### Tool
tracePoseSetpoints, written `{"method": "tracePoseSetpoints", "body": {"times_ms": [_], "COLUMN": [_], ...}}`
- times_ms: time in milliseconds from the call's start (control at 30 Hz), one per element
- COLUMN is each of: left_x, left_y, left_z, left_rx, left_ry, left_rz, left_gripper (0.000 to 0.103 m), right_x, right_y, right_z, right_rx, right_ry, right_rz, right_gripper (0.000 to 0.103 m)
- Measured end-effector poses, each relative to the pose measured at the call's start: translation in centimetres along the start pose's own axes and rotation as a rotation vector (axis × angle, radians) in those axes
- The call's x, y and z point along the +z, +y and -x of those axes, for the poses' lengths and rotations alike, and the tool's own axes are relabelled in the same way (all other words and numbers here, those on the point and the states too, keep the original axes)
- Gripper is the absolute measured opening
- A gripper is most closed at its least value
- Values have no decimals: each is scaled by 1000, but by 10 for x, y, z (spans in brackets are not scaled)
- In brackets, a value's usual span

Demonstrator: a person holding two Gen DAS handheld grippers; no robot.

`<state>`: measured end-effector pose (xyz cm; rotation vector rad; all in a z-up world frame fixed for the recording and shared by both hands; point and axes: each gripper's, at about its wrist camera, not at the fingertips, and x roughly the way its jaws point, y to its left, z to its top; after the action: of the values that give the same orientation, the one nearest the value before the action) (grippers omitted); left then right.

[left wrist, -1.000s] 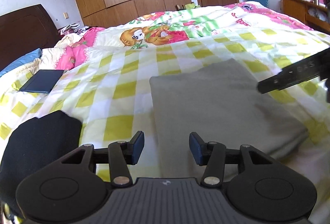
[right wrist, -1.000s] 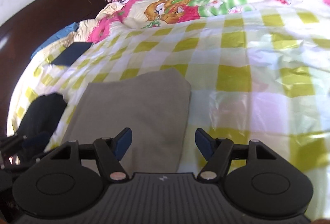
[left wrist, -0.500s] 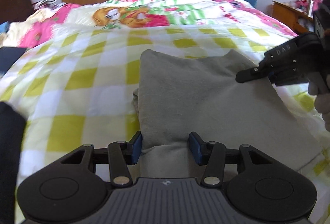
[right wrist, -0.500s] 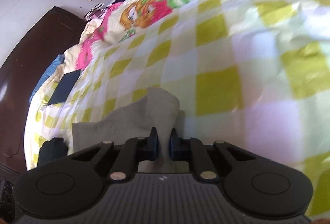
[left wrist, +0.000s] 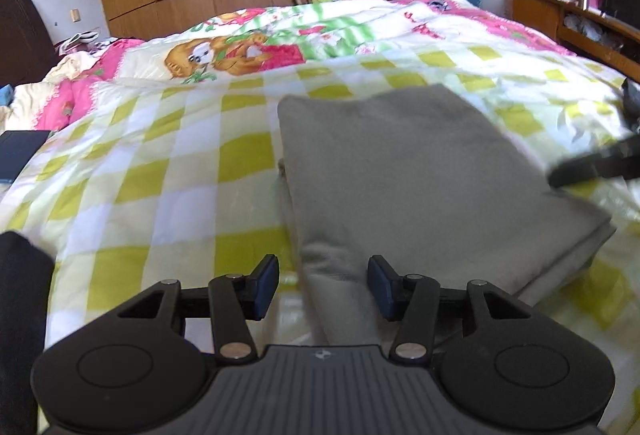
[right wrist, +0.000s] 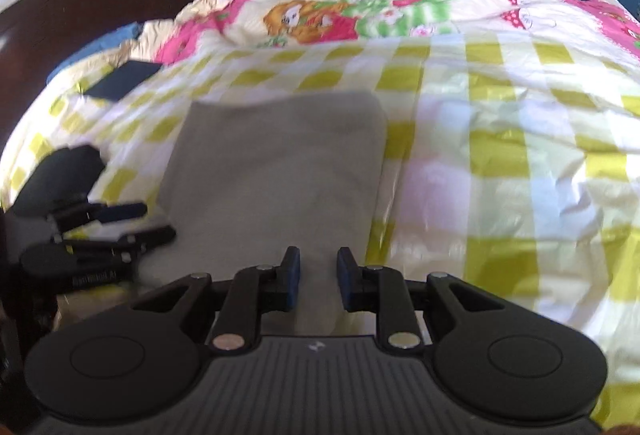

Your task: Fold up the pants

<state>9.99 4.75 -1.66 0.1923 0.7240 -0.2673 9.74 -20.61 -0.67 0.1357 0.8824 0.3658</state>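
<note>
One pair of soft grey pants (left wrist: 404, 171) lies on the bed with the yellow and white checked cover (left wrist: 160, 171), already folded into a neat flat block. We think the folding is nearly done, with maybe only a last tidy left. Our left gripper (left wrist: 323, 282) has its fingers wide apart around the near corner. Our right gripper (right wrist: 318, 281) has its fingers a little apart, with grey cloth between them, not pinched. A dark folded cloth (right wrist: 60, 175) lies near.
</note>
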Motion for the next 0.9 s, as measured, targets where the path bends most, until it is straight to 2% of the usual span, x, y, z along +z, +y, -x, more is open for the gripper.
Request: {"method": "tracePoseSetpoints", "body": {"times_ms": [33, 67, 133, 200, 267, 333, 400, 467, 500, 600, 700, 833, 900], "left_x": [-4, -5, -1, 3, 2, -3, -6, -6, -4, 10, 35, 67, 77], "left_y": [2, 5, 10, 12, 11, 6, -2, -1, 3, 15, 19, 18, 16], "left_z": [0, 1, 8, 24, 39, 43, 26, 4, 2, 22, 24, -19, -49], "left_rx": [7, 10, 42, 81, 88, 64, 92, 101, 118, 104, 104, 93, 106], "left_ry": [-1, -1, 2, -28, -52, -51, 17, 100, 107, 7, -81, -119, -88], "left_rz": [7, 19, 35, 27, 42, 31, -3, 6, 26, 73, 69, 47, 35], "left_gripper": [66, 70, 70, 70, 69, 70, 70, 70, 70, 70, 70, 70, 70], "right_x": [-5, -5, -1, 0, -2, -4, -4, 2, 6, 27, 56, 88, 96], "right_y": [-4, -5, -1, 9, 19, 25, 26, 27, 28, 28, 23, 0, -13], "right_z": [-2, 3, 24, 39, 38, 23, 10, 20, 28, 39, 16, -37, -62], "right_rx": [-12, -16, -20, 0, 24, -7, -29, -17, -9, -2, -20, -23, -30], "right_ry": [11, 1, -66, -115, -113, -56, -11, -29, -59, -136, -163, -154, -128], "right_rz": [-40, -66, -73, -48, -13, 1, -8, -24, -20, 5, 32, -36, -72], "right_gripper": [24, 32, 34, 34, 32, 32, 32, 32, 32, 35, 37, 37, 37]}}
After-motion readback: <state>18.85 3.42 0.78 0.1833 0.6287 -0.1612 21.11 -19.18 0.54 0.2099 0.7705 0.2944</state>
